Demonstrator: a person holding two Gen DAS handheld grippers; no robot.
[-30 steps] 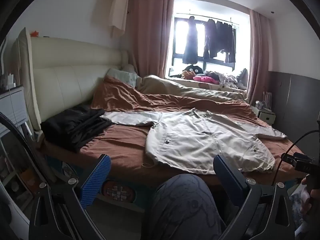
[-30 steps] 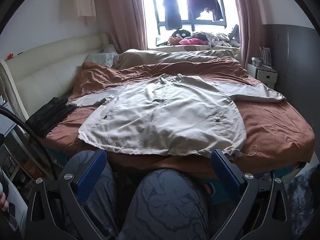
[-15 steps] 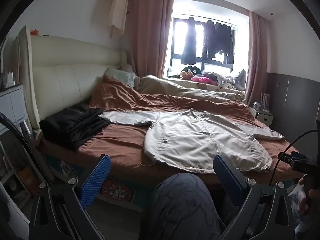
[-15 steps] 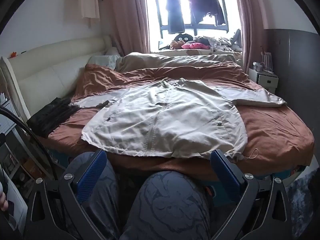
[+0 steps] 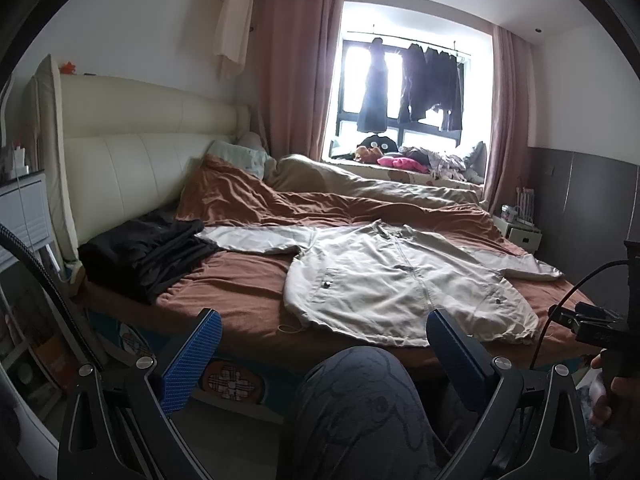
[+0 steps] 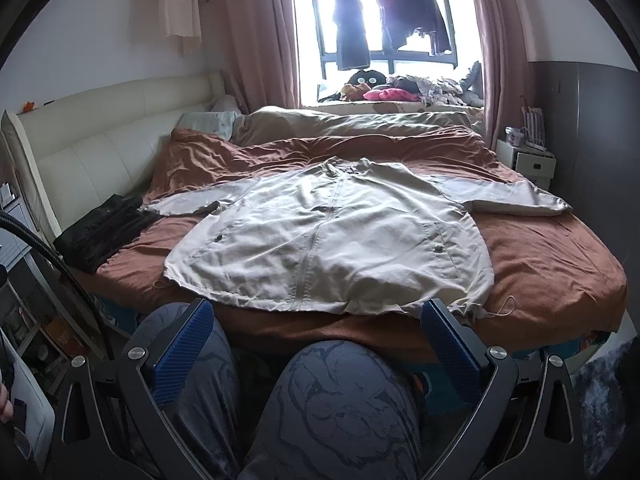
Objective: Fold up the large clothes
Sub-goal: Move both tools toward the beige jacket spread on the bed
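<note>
The left tongs (image 5: pixel 324 344) were held spread wide with nothing between the blue pads, short of the bed (image 5: pixel 248 296) and above a knee (image 5: pixel 360 392) in grey patterned trousers. The right tongs (image 6: pixel 320 332) were likewise parted and empty, held over both knees at the near edge of the bed. Neither pair was touching the jacket (image 6: pixel 332 240).

The beige jacket was laid flat, front up and zipped, on the brown bedspread (image 6: pixel 552 256), its hem at the near edge of the bed and its collar toward the window (image 6: pixel 384 20). Both sleeves were spread outward from the jacket body, one toward the headboard (image 6: pixel 100 148), the other toward the opposite side of the bed. A drawstring end was seen at each hem corner.

A pile of dark clothes (image 5: pixel 148 248) was lying beside the jacket's headboard-side sleeve, near the headboard. Beyond the jacket a tan duvet (image 6: pixel 360 120) was bunched along the far side of the bed, and dark garments (image 6: pixel 392 12) were hung in the window above it
</note>
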